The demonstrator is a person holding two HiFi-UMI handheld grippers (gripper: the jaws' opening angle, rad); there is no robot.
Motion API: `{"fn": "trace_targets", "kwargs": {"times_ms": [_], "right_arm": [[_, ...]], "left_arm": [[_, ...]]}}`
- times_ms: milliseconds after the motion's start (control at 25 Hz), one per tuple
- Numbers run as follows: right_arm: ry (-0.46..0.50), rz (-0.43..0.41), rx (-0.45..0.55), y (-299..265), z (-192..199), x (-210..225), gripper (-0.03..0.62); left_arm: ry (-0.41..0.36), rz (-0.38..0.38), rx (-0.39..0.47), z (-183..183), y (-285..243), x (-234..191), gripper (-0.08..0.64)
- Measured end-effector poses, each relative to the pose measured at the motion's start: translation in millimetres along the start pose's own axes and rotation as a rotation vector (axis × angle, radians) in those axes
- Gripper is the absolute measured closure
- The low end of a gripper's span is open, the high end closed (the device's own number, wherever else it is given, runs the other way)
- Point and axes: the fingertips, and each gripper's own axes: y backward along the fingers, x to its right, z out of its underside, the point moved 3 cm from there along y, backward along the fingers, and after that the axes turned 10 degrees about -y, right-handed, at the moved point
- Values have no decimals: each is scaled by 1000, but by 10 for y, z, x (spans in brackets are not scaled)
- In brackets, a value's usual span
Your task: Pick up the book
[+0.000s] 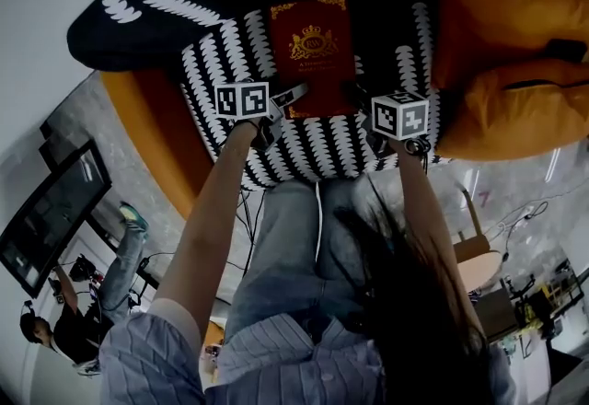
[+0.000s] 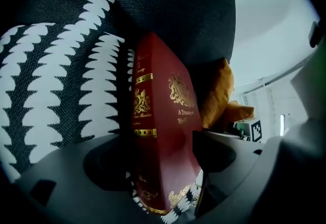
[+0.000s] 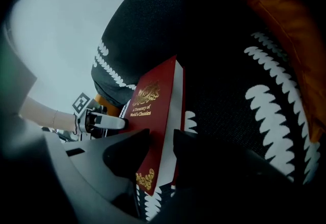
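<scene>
While the right hand-held gripper (image 3: 162, 139) pinches the red book (image 1: 313, 53) on the cushion (image 1: 216, 72), the left hand-held gripper (image 2: 160, 139) sits spread around it and must squeeze before lifting.

A large black cushion (image 1: 230, 53) patterned with rows of white scallops is set beside orange cushions (image 1: 497, 26). A pale, marbled floor (image 1: 515, 191) is seen below them. A dark screen (image 1: 51, 219) is placed at the left and a wooden chair (image 1: 474, 256) at the right. A plain pale wall (image 2: 275, 19) is lit evenly behind.
</scene>
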Motion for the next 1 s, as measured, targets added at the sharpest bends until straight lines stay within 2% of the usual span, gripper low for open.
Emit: {"fn": "trace_targets", "kwargs": {"times_ms": [120, 240, 320, 440, 560, 760, 1000], "right_arm": [[40, 1, 3, 4, 0, -51, 457], [57, 23, 14, 10, 20, -59, 463], [42, 30, 18, 23, 52, -68, 466], [19, 33, 45, 148, 37, -100, 469], [-6, 15, 87, 331, -27, -115, 472], [7, 18, 120, 546, -48, -170, 472], [28, 19, 158, 697, -50, -454, 472]], "left_arm": [[34, 12, 17, -23, 29, -4, 190], [58, 19, 36, -17, 66, -25, 197], [61, 17, 46, 3, 113, -38, 258], [66, 52, 88, -33, 176, 60, 279], [49, 82, 125, -124, 183, 224, 285], [-2, 98, 145, -190, 224, 435, 287], [-26, 112, 178, -241, 486, 585, 287]]}}
